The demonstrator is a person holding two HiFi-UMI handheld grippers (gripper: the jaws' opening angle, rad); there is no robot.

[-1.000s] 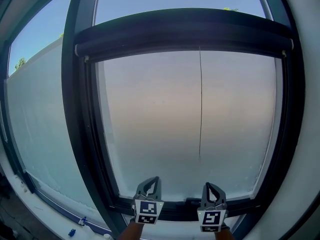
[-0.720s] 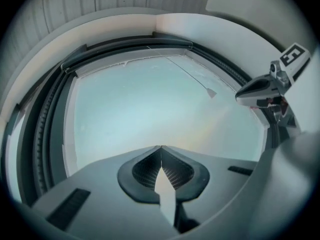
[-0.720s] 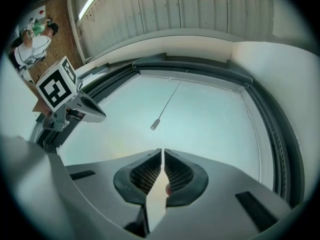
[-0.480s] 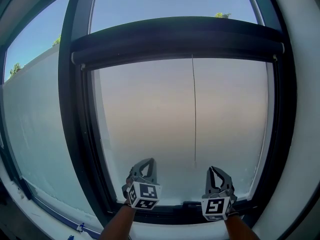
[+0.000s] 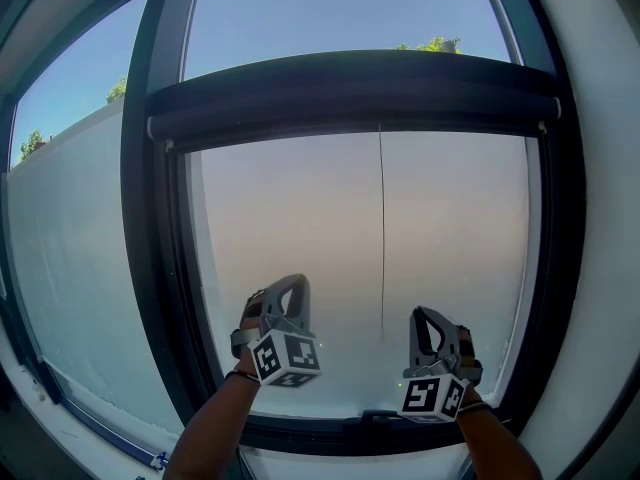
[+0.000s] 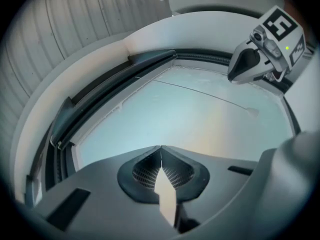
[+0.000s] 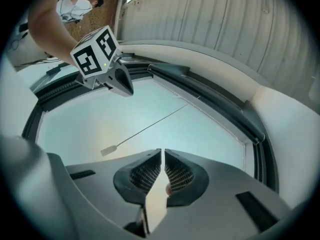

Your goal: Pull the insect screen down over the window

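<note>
Since the earlier frames, both tongs are seen lifted from the bottom rail [image 5: 380, 430] of the window frame [image 5: 150, 228] to the lower part of the pane [image 5: 290, 218], and each is rolled somewhat. The left tongs [image 5: 290, 282] are closed on nothing, and the right tongs [image 5: 425, 316] are likewise closed and empty. The insect screen [image 5: 350, 126] is judged to be still wound up in the dark cassette [image 5: 350, 86] across the top of the window. Its pull cord [image 5: 381, 238] is left hanging down the pane, with the end tab [image 5: 381, 340] between the two tongs, nearer the right. Nothing is gripped, so the task is judged barely begun: the cord is yet to be taken and the screen drawn down to the bottom rail.
</note>
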